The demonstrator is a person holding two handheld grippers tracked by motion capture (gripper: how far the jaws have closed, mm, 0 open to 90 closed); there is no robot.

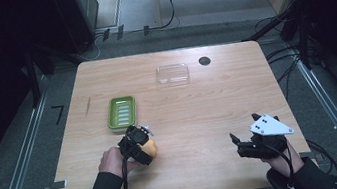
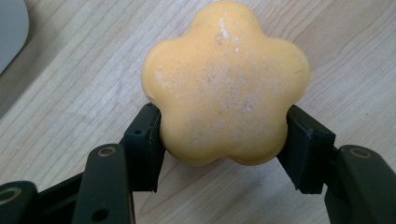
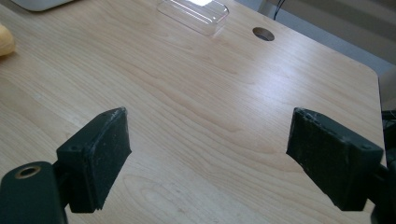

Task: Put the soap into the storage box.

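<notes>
An orange flower-shaped soap (image 2: 226, 84) is pinched by the left hand-held gripper (image 2: 224, 140) on the tabletop (image 1: 195, 116) just before a green dish (image 1: 121, 112), while the right hand-held gripper (image 3: 208, 154) is held spread.

A green ridged soap dish (image 1: 121, 112) sits left of centre on the wooden table (image 1: 200, 120). A clear plastic lid (image 1: 172, 73) lies farther back, near the far edge, with a round cable hole (image 1: 204, 61) just to its right.
</notes>
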